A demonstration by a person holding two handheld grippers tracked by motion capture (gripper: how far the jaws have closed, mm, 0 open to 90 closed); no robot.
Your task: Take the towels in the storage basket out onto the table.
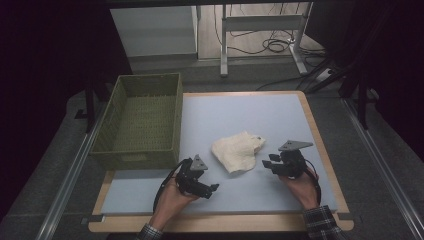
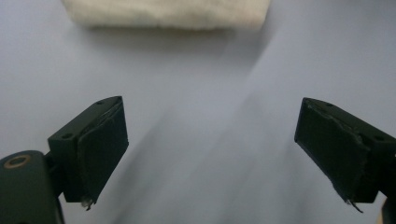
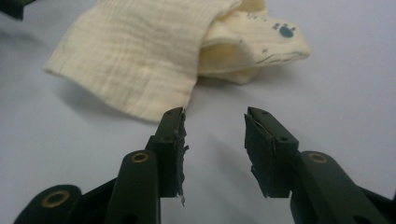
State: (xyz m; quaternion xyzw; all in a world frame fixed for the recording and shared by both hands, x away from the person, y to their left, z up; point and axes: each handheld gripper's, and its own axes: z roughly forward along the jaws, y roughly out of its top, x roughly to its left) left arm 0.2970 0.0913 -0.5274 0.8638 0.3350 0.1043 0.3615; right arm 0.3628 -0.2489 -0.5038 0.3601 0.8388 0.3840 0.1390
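A crumpled cream cloth (image 1: 237, 150) with small dark blue marks lies on the pale blue mat (image 1: 240, 107), near the front middle. My left gripper (image 1: 212, 190) hovers low over the mat, to the left of and in front of the cloth, jaws wide apart and empty. In the left gripper view the cloth (image 2: 168, 11) is a blurred strip ahead of the left gripper (image 2: 212, 140). My right gripper (image 1: 267, 161) sits just right of the cloth. Its jaws stand a narrow gap apart with nothing between them, the right gripper (image 3: 215, 135) just short of the cloth's (image 3: 140, 56) near edge.
A green woven basket (image 1: 135, 160) stands at the left of the table, its inside bare. The mat leaves a wooden table edge (image 1: 320, 145) showing on the right and front. Behind the table are a desk frame and cables on the floor.
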